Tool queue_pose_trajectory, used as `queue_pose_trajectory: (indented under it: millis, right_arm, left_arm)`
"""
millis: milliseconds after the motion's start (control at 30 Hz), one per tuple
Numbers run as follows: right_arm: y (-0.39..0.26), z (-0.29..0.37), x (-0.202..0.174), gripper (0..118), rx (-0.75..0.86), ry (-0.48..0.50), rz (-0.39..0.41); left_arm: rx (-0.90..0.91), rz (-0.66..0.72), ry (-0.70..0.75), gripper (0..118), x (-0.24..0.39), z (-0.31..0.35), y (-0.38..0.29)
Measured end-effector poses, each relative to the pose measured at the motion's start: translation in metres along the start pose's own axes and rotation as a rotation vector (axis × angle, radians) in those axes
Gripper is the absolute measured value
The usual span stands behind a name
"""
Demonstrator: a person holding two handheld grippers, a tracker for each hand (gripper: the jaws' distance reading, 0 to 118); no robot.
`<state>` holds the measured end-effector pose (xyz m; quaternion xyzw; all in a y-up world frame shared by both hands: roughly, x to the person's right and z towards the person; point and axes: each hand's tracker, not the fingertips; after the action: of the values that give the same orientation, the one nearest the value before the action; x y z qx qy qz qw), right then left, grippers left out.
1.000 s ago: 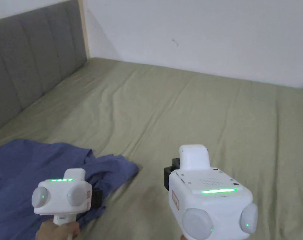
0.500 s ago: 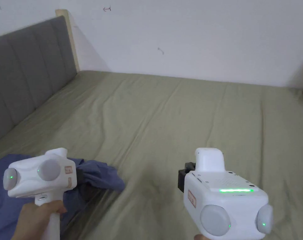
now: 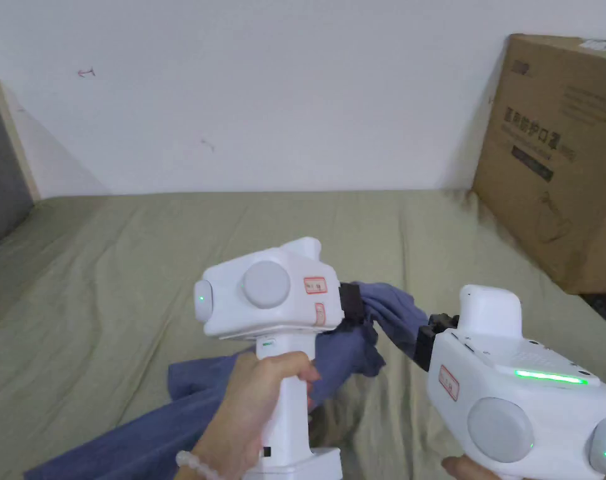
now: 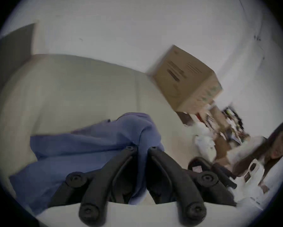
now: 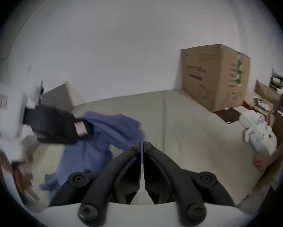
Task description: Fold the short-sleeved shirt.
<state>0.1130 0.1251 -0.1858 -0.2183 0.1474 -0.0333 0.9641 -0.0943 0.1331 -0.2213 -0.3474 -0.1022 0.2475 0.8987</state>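
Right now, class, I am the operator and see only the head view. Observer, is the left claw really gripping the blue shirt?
Observer: Yes. In the left gripper view, the left claw has a fold of the shirt pressed between both jaws.
Operator: And the right claw?
Observer: In the right gripper view, the right claw is nearly closed, with a thin blue sliver of cloth between the jaws.
Operator: Is there anything past the cardboard box?
Observer: A white bundle lies near it.
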Motion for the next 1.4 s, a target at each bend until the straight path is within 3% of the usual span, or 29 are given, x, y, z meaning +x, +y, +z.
queue_pose_trajectory:
  millis: [100,300,433,467,500,533,567,600,700,767,800,833,867,900,1033,1167,1200,1233,1300,1333,1400]
  right_arm:
    - [0.006,0.007,0.036,3,0.003,-0.093,-0.008]
    - [-0.006,0.003,0.079,3,-0.048,-0.146,-0.082]
    - [-0.022,-0.004,0.083,3,-0.075,-0.158,-0.058]
    - [-0.023,-0.006,0.082,3,-0.082,-0.157,-0.056]
    - [-0.023,-0.008,0.081,3,-0.089,-0.152,-0.056]
    - [-0.023,-0.010,0.080,3,-0.093,-0.147,-0.062]
    - [-0.022,-0.012,0.079,3,-0.096,-0.142,-0.069]
    - [-0.021,-0.013,0.077,3,-0.100,-0.132,-0.074]
    - [-0.019,-0.016,0.060,3,-0.100,-0.107,-0.055]
    - [-0.021,-0.019,0.049,3,-0.110,-0.085,-0.031]
    - [-0.023,-0.020,0.043,3,-0.113,-0.068,-0.026]
    - [-0.026,-0.023,0.034,3,-0.124,-0.046,-0.020]
    - [-0.030,-0.025,0.027,3,-0.134,-0.029,-0.011]
    - [-0.036,-0.028,0.019,3,-0.147,-0.014,0.001]
    - [-0.057,-0.044,-0.013,3,-0.216,0.042,0.047]
    - [-0.063,-0.059,-0.038,3,-0.247,0.068,0.080]
    - [-0.063,-0.063,-0.042,3,-0.251,0.074,0.086]
    - [-0.063,-0.068,-0.045,3,-0.255,0.082,0.090]
    - [-0.062,-0.075,-0.051,3,-0.258,0.094,0.099]
    - [-0.062,-0.078,-0.054,3,-0.259,0.095,0.105]
    - [-0.062,-0.083,-0.056,3,-0.271,0.095,0.117]
  left_arm:
    - [-0.124,0.014,-0.069,7,0.022,-0.050,-0.042]
    - [-0.414,-0.042,0.082,7,0.014,-0.126,-0.155]
    - [-0.384,-0.039,0.119,10,0.000,-0.124,-0.175]
    - [-0.369,-0.033,0.110,19,0.001,-0.119,-0.167]
    - [-0.363,-0.028,0.111,48,0.001,-0.113,-0.158]
    - [-0.339,-0.042,0.109,87,0.002,-0.106,-0.150]
    - [-0.300,-0.063,0.107,112,0.004,-0.097,-0.142]
    - [-0.243,-0.087,0.113,118,0.005,-0.084,-0.135]
    - [-0.150,-0.143,0.175,111,-0.006,-0.044,-0.107]
    - [-0.104,-0.106,0.203,109,-0.028,-0.016,-0.098]
    - [-0.083,-0.081,0.234,103,-0.043,-0.003,-0.099]
    - [-0.086,-0.056,0.290,82,-0.060,0.006,-0.103]
    - [-0.104,-0.043,0.339,50,-0.076,0.011,-0.109]
    - [-0.117,-0.014,0.398,1,-0.098,0.015,-0.120]
    - [-0.183,0.176,0.457,0,-0.168,0.039,-0.151]
    - [-0.094,0.193,0.570,0,-0.209,0.069,-0.131]
    - [-0.057,0.207,0.574,13,-0.221,0.080,-0.118]
    - [-0.033,0.232,0.588,38,-0.234,0.085,-0.106]
    - [-0.016,0.283,0.635,105,-0.264,0.091,-0.087]
    - [0.014,0.305,0.682,112,-0.276,0.093,-0.081]
    - [-0.006,0.334,0.722,104,-0.302,0.084,-0.071]
